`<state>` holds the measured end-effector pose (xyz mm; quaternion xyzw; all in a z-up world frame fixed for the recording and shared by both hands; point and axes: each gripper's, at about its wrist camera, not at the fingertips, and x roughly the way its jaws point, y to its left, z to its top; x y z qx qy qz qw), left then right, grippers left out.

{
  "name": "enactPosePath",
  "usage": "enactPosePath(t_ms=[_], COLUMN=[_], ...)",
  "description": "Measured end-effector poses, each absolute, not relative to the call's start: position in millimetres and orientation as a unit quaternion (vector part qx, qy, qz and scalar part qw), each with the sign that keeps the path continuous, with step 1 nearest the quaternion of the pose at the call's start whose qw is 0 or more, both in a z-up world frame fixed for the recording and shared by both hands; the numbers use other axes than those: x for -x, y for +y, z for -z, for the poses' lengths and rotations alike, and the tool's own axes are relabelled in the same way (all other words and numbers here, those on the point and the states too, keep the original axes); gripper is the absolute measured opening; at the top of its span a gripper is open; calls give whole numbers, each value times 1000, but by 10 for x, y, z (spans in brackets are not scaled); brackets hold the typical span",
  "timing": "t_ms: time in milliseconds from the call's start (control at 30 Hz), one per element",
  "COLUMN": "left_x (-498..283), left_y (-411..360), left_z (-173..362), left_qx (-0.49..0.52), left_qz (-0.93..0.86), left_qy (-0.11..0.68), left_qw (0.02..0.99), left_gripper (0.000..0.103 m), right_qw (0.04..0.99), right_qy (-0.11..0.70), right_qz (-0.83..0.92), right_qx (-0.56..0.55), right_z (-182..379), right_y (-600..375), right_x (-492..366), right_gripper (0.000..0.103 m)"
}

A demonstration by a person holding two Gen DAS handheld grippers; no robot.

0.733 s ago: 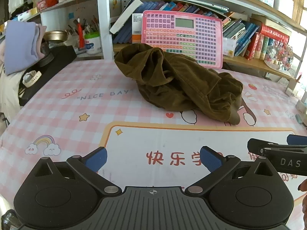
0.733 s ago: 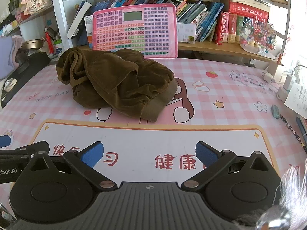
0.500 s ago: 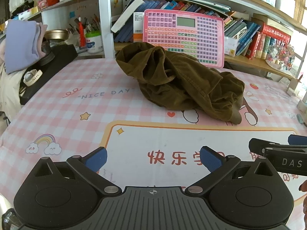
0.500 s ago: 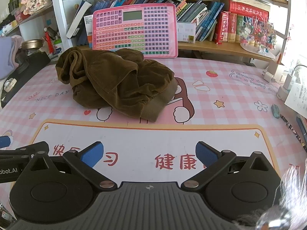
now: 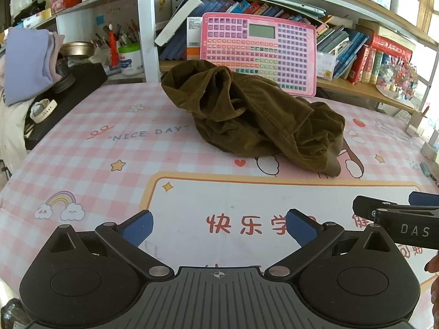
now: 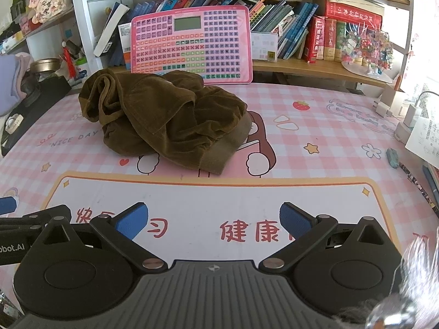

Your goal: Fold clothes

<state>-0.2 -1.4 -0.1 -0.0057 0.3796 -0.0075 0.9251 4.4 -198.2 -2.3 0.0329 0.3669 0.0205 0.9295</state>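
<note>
A crumpled olive-brown garment [image 5: 255, 120] [image 6: 167, 120] lies in a heap on the pink checked table mat [image 5: 90, 161] [image 6: 315, 164], toward the back. My left gripper [image 5: 219, 226] hovers over the near white panel of the mat, jaws wide open, nothing between the blue pads. My right gripper [image 6: 214, 219] stands beside it, also open and empty; part of it shows at the right edge of the left wrist view. Both are well short of the garment.
A pink keyboard toy [image 5: 259, 52] [image 6: 192, 46] leans on the bookshelf behind the garment. Folded lilac cloth [image 5: 26, 63] and a black box with a watch [image 5: 42, 107] sit at the left. Chargers, paper and pens [image 6: 411, 126] crowd the right edge.
The left wrist view has shifted slightly, so the garment sits a little lower and to the right. The right gripper has not moved. Both stay open.
</note>
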Motion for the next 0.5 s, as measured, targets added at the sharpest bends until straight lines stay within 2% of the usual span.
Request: enactPosePath(t_ms=[500], left_x=[7], left_y=[-43], left_z=[-11], left_qx=[5], left_qz=[8], left_qy=[384], left_qw=[923], left_gripper=[103], right_qw=[929], right_qy=[367], right_qz=[-19], right_qx=[-36], right_z=[23], right_y=[-2005], right_x=[-35], right_gripper=[103])
